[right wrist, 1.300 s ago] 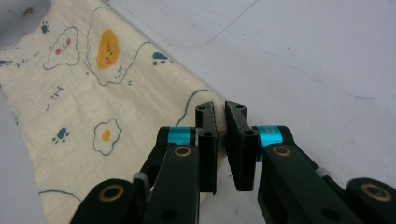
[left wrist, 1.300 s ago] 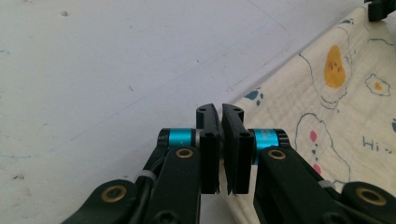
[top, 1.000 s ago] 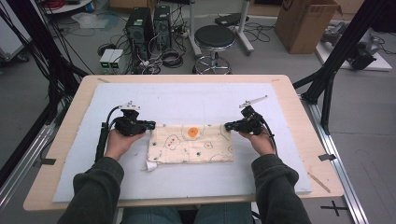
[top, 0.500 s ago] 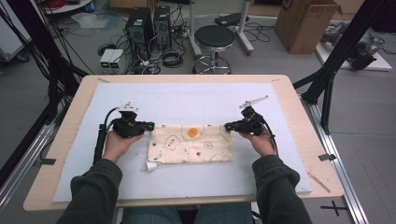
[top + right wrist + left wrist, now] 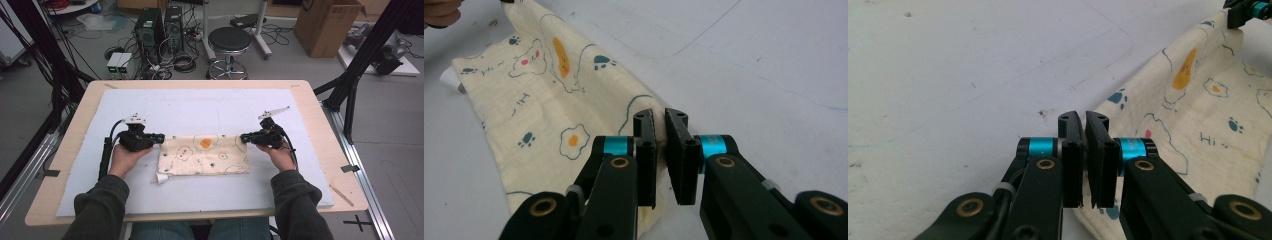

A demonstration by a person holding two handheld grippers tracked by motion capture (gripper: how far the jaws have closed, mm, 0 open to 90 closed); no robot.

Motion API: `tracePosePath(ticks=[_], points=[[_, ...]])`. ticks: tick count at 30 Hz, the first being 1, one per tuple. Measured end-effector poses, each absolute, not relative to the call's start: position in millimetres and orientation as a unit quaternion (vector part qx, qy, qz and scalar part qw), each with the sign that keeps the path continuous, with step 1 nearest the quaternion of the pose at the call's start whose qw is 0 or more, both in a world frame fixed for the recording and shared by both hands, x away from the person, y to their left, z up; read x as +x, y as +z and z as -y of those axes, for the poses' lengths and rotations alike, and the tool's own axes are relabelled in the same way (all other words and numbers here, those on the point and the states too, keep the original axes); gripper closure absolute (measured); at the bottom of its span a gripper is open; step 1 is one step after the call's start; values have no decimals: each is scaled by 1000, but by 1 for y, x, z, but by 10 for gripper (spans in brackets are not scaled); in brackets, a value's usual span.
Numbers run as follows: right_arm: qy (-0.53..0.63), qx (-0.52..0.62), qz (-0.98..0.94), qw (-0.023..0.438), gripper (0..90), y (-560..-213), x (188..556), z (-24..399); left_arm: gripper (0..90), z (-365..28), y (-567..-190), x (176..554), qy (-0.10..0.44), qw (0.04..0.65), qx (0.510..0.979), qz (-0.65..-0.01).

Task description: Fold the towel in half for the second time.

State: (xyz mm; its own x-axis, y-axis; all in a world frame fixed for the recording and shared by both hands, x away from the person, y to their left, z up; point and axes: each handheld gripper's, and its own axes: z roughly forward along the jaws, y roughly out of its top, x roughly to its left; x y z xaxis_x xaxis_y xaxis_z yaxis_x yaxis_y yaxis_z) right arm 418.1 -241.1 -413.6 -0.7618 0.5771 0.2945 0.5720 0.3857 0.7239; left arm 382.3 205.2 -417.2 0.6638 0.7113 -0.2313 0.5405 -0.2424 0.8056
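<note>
the printed cloth lies folded into a long strip at the middle of the white mat. the left gripper pinches its corner at ten o'clock and the right gripper its corner at two o'clock, both jaws closed on the fabric. one fold looks done; judging by the grip, another fold or a lift remains.
</note>
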Motion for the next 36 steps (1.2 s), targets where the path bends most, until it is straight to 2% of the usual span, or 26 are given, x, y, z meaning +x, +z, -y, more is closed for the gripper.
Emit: tracePosePath(ticks=[22,36], points=[[445,323,-835,11,833,-404,403,239,851,-203,-408,370,95,479,786,-378],[442,319,-838,9,833,-410,398,242,848,-210,-419,363,88,487,780,-382]])
